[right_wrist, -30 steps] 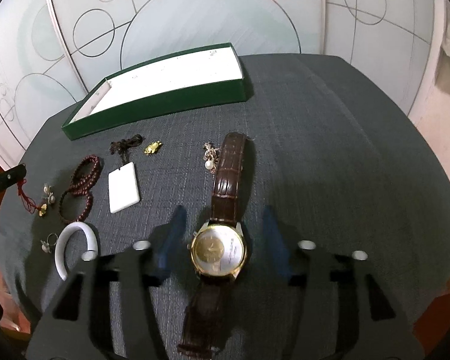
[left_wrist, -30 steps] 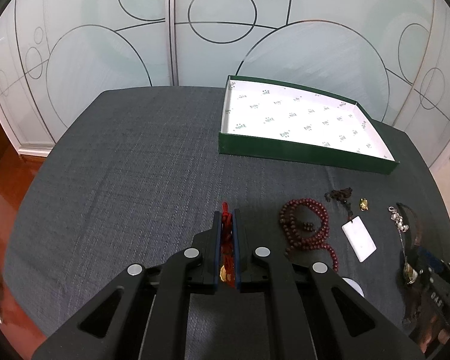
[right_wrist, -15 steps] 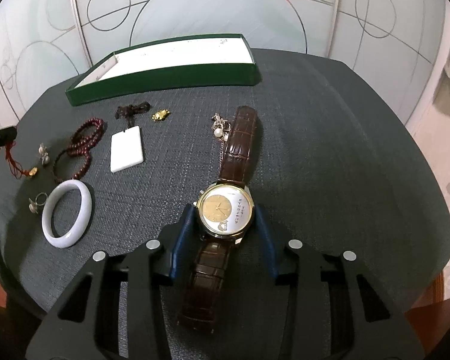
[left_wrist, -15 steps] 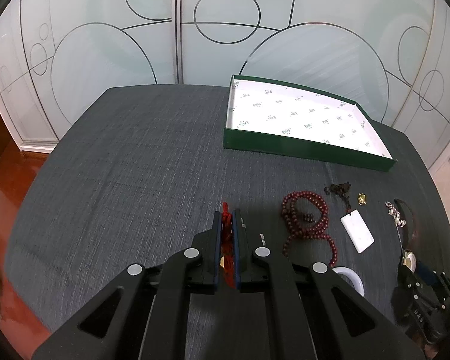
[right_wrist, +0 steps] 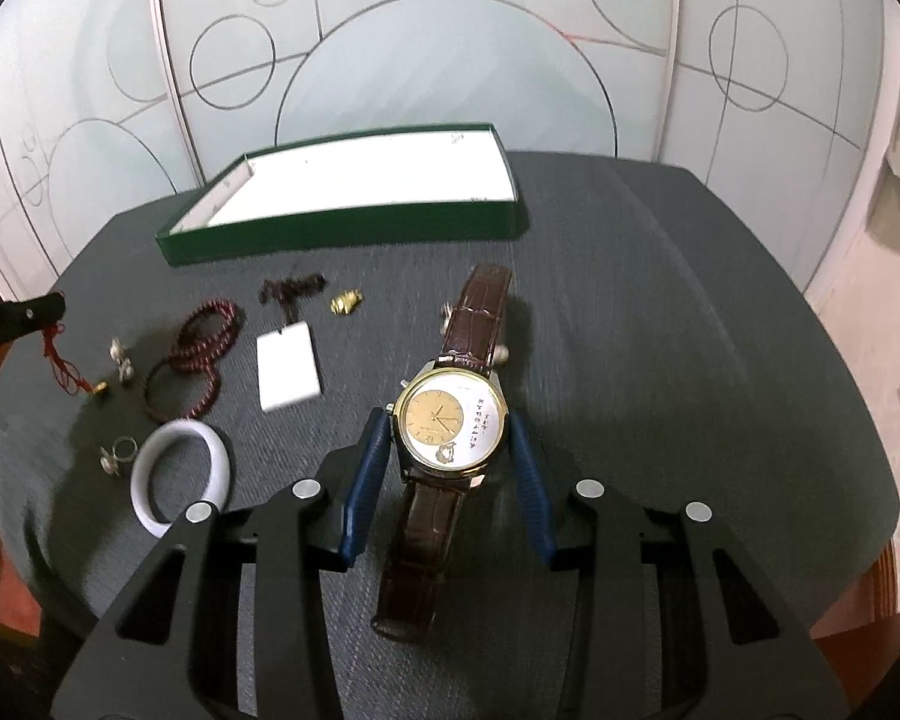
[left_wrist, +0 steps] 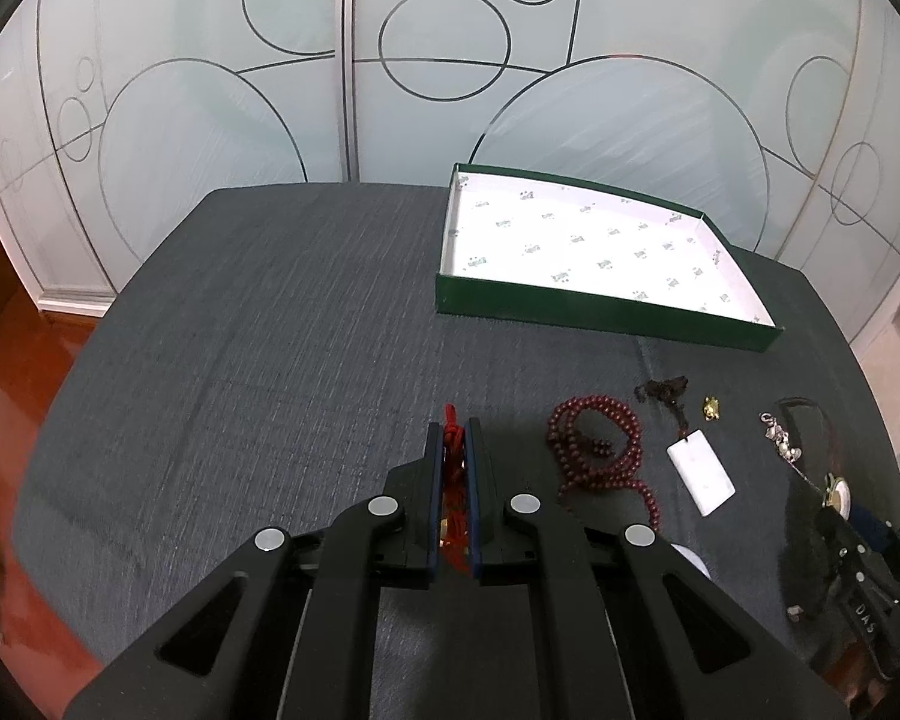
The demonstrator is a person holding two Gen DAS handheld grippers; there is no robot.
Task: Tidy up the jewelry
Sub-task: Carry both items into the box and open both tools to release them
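Note:
My left gripper (left_wrist: 453, 429) is shut on a red cord charm (left_wrist: 452, 468) and holds it just above the dark tablecloth; from the right wrist view the cord (right_wrist: 60, 360) hangs from it with a gold bead. My right gripper (right_wrist: 447, 426) is open, its blue pads either side of the gold-faced watch (right_wrist: 450, 420) with a brown leather strap. It seems to touch neither side of the case. The green tray (left_wrist: 600, 312) with white lining stands at the back, empty.
On the cloth lie red prayer beads (right_wrist: 195, 351), a white rectangular pendant (right_wrist: 287, 372) on a dark cord, a small gold charm (right_wrist: 345, 302), a white bangle (right_wrist: 180, 474), silver earrings (right_wrist: 121, 360) and a ring (right_wrist: 117, 453). Frosted glass doors (left_wrist: 438, 60) stand behind the table.
My right gripper has moved forward so the watch face lies between its pads. My left gripper has lifted slightly with the red cord still held.

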